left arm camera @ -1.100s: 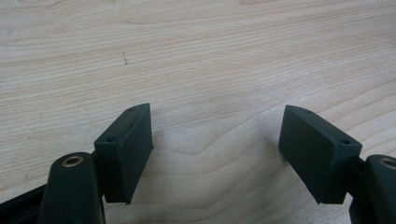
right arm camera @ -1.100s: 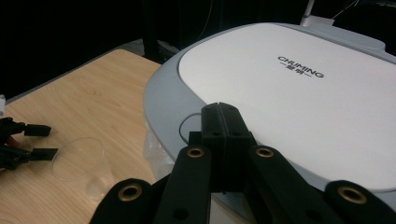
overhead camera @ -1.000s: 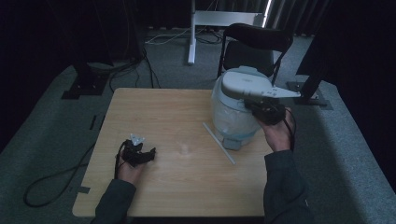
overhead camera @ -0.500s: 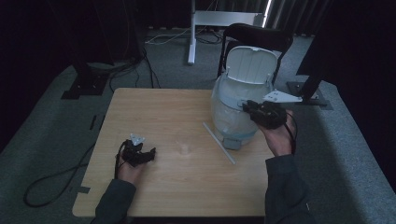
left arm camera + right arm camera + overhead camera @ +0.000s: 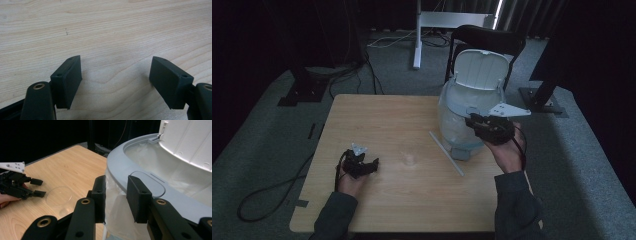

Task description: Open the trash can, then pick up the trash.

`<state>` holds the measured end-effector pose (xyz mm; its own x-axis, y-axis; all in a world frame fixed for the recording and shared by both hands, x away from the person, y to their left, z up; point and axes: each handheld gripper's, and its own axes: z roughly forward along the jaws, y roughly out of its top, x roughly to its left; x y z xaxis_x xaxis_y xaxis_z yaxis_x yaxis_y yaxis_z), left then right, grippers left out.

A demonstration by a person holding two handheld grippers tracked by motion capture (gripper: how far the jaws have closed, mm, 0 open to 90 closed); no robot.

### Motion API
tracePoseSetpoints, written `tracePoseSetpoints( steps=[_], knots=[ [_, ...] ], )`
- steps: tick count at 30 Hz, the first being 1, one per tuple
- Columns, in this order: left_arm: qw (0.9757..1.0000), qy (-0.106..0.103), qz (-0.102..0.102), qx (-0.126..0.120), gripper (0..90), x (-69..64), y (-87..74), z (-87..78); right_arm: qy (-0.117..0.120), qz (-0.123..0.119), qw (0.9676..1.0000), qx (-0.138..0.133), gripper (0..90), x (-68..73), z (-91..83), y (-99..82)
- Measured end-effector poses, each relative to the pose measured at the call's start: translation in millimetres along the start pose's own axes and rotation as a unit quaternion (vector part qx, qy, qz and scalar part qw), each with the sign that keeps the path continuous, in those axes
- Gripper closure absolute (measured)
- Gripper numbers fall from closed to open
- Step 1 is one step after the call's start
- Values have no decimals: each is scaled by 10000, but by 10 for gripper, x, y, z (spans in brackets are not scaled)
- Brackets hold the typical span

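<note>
While the lid stands raised, the views read as follows.

High view, bin: a white lidded waste bin stands at the table's far right, its lid tipped up and back.
High view, right gripper: the right gripper is held at the bin's front rim, and its jaws have just been opening.
High view, left gripper: the left gripper rests low over the wooden table, near a clear round dish; a white stick lies beside the bin.

Left gripper view, jaws: spread wide over bare wood, nothing between them.

Right gripper view, jaws: parted a little, at the bin's grey rim and its clear liner; whether the pads touch them I cannot tell.
Right gripper view, far side: the left gripper sits beside the dish.
</note>
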<state>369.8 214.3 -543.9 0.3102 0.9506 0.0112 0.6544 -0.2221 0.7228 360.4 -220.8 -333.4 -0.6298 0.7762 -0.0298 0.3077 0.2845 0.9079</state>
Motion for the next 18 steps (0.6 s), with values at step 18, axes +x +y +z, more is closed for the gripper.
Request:
tracePoseSetpoints(
  steps=[18],
  knots=[
    [10000, -1, -4, -8, 259, -2, 3, 4, 93, -105, 9999, 97, 678, 51, 24, -69]
  ],
)
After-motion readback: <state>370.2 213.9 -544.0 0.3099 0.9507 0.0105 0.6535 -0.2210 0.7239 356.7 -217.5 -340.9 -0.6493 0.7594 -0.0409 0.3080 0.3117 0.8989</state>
